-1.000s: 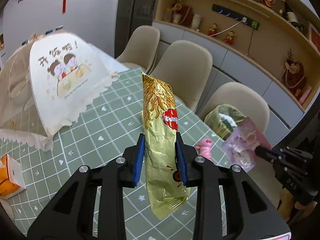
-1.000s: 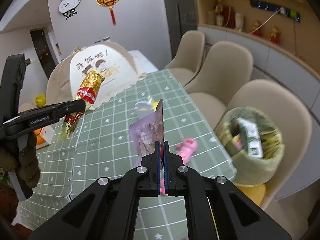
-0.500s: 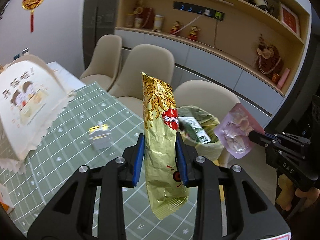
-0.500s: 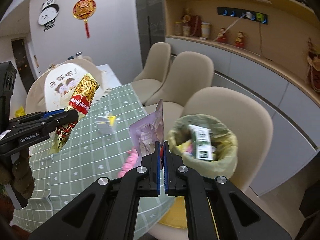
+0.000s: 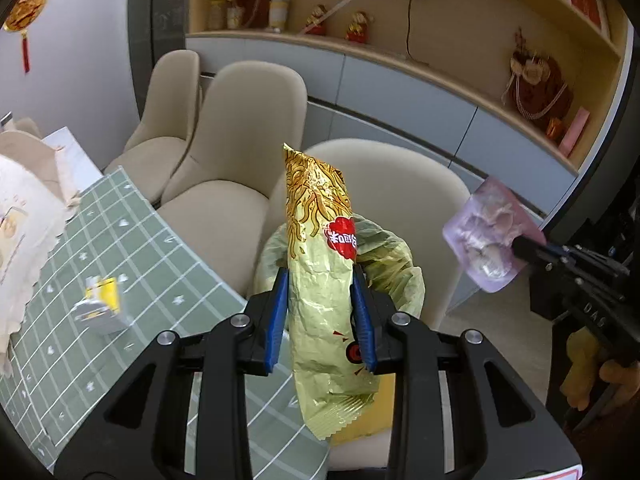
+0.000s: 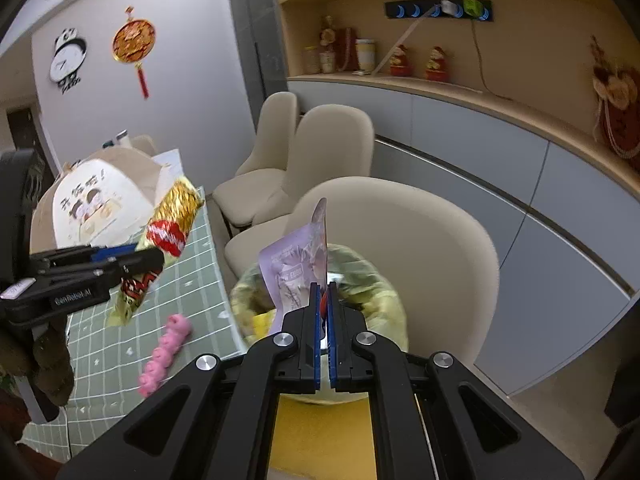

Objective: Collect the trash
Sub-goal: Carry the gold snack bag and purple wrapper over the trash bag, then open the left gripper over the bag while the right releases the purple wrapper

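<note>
Our left gripper (image 5: 322,316) clamps a gold snack wrapper (image 5: 320,248) upright; our right gripper (image 6: 325,316) pinches a purple packet (image 6: 298,268). Both hang over the lined bin (image 6: 372,280) on the chair (image 6: 432,232), the table (image 5: 132,240) at 9 o'clock.

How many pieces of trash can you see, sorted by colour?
Gold: 1, the wrapper in the left gripper
Purple: 1, the pouch in the right gripper
Pink: 1, the toy-like piece on the table
Yellow and white: 1, the carton on the table
Total: 4
</note>
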`<act>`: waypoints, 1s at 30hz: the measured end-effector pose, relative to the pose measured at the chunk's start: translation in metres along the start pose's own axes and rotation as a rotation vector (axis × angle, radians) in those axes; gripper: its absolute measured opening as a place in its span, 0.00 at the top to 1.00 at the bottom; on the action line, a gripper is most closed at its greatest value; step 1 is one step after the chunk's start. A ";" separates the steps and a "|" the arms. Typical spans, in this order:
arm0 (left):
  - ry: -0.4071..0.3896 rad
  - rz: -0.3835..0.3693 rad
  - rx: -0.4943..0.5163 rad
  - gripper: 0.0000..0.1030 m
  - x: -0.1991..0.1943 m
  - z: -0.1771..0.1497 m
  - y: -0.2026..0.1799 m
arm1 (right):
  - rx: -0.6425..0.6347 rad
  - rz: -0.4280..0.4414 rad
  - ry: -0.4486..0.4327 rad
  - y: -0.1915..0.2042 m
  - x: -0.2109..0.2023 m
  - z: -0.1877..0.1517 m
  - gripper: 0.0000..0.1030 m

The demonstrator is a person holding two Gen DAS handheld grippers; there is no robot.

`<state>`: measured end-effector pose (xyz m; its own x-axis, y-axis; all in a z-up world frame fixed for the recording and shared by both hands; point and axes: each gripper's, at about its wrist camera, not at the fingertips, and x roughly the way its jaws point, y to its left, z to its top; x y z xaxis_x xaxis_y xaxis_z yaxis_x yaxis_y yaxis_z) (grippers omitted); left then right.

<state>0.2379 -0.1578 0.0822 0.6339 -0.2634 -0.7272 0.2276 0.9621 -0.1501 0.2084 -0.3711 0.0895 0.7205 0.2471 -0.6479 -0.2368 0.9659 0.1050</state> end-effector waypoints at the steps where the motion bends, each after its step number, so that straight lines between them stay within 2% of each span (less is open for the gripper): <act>1: 0.007 -0.009 -0.004 0.72 0.009 0.002 -0.004 | 0.010 0.005 -0.001 -0.010 0.004 0.000 0.95; 5: 0.070 -0.071 -0.057 0.72 0.055 0.009 -0.011 | 0.056 0.027 0.008 -0.047 0.018 -0.003 0.95; 8: 0.186 -0.108 -0.106 0.72 0.101 0.007 -0.011 | 0.088 0.041 0.020 -0.072 0.029 -0.005 0.95; 12: 0.313 -0.094 -0.137 0.72 0.155 -0.001 -0.015 | 0.129 0.051 0.034 -0.098 0.043 -0.007 0.95; 17: 0.428 -0.023 -0.098 0.72 0.211 -0.006 -0.023 | 0.178 0.060 0.062 -0.122 0.058 -0.014 0.95; 20: 0.459 0.018 -0.058 0.73 0.234 -0.003 -0.033 | 0.199 0.051 0.075 -0.133 0.063 -0.019 0.95; 25: 0.464 0.043 -0.034 0.73 0.255 0.005 -0.042 | 0.234 0.042 0.099 -0.147 0.069 -0.027 0.95; 30: 0.460 0.046 -0.060 0.61 0.258 0.011 -0.039 | 0.245 0.050 0.113 -0.153 0.072 -0.034 0.95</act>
<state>0.4006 -0.2642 -0.0919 0.2452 -0.1747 -0.9536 0.1553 0.9780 -0.1392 0.2749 -0.5032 0.0012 0.6310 0.2984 -0.7161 -0.0959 0.9460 0.3097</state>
